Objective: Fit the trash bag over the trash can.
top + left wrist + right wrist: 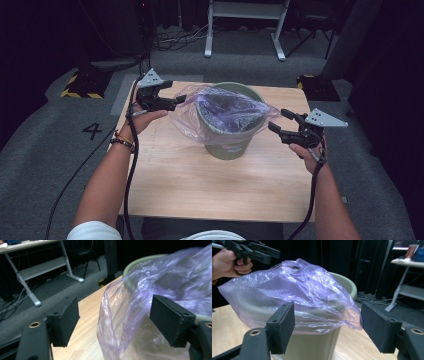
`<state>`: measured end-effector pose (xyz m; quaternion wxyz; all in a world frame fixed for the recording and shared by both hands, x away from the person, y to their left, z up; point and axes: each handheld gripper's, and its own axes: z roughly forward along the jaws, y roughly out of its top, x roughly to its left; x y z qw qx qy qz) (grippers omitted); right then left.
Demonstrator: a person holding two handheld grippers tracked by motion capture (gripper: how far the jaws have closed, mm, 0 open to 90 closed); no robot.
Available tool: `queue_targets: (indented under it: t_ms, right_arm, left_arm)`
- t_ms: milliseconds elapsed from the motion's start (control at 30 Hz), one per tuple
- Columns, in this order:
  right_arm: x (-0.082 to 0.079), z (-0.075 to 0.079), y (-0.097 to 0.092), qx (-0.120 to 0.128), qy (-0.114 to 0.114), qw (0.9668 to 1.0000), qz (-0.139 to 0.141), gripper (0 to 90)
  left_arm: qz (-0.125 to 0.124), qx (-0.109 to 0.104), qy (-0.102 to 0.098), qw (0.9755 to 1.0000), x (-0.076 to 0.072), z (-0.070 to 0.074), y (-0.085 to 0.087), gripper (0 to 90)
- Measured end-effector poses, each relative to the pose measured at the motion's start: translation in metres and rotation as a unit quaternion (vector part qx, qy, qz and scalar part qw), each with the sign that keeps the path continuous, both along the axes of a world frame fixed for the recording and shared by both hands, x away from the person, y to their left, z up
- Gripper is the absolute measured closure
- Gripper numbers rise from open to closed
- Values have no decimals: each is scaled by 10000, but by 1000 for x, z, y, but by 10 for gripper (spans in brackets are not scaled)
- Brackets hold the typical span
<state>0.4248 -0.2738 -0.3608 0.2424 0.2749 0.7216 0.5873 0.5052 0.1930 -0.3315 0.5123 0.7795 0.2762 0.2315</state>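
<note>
A pale green bin (227, 145) stands in the middle of the wooden table (200, 185). A thin purple plastic bag (225, 112) lies loosely over its rim and sags into it. My left gripper (181, 101) is at the bin's left, level with the rim. Its jaws are open, and a fold of the bag (140, 290) hangs between them with neither pad pressing on it. My right gripper (277, 120) is at the bin's right, also open. In the right gripper view the bag (299, 290) billows over the bin (312, 345), and one corner droops close to the right pad.
A white-framed desk (245, 20) stands on the grey floor behind the table, with cables beside it. Yellow-and-black striped blocks (82, 85) sit at the far left and far right. A "4" (92, 131) is marked on the floor to the left.
</note>
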Motion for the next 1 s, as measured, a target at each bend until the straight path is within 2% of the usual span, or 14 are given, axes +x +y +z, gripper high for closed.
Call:
queue_targets:
  t_ms: [33, 133, 233, 333, 367, 400, 433, 500, 533, 567, 667, 733, 833, 1000]
  right_arm:
    - [2, 1, 0, -35, 40, 10000, -5, 265]
    - [9, 2, -1, -60, 91, 9997, -200, 248]
    - [16, 4, 0, 11, 180, 9998, -56, 255]
    - [23, 0, 4, -64, 345, 9992, 209, 451]
    - [25, -1, 4, -69, 379, 9988, 294, 552]
    - [26, -3, 4, -104, 369, 9985, 386, 680]
    - [26, -4, 4, -155, 351, 9985, 382, 732]
    - [28, -7, 4, -187, 360, 9985, 381, 868]
    - [29, -9, 4, -217, 393, 9985, 301, 892]
    - [31, -10, 4, -206, 412, 9986, 254, 900]
    - [36, -16, 2, -72, 466, 9989, 70, 900]
    - [42, -20, -1, 104, 500, 9987, -59, 900]
    - [51, -24, -1, 86, 548, 9980, -311, 900]
    - [66, -36, 3, 152, 793, 9960, -394, 900]
  left_arm:
    - [0, 145, -18, 9999, 3, 1, -6, 241]
    - [-65, 281, -19, 9996, 13, 3, -17, 284]
    - [-99, 420, 49, 9991, 26, 0, -27, 363]
    - [-228, 465, 233, 9984, 36, -6, -33, 454]
    - [-356, 479, 272, 9978, 40, -9, -35, 505]
    - [-390, 496, 268, 9976, 41, -10, -36, 596]
    - [-477, 483, 300, 9972, 43, -12, -38, 636]
    - [-701, 494, 352, 9957, 46, -17, -42, 783]
    - [-759, 487, 354, 9953, 47, -19, -45, 844]
    - [-776, 456, 342, 9954, 47, -21, -47, 892]
    - [-790, 285, 357, 9958, 48, -25, -49, 900]
    - [-698, 374, 371, 9962, 50, -29, -53, 900]
    - [-648, 438, 432, 9960, 51, -36, -57, 900]
    - [-728, 449, 510, 9950, 49, -47, -63, 900]
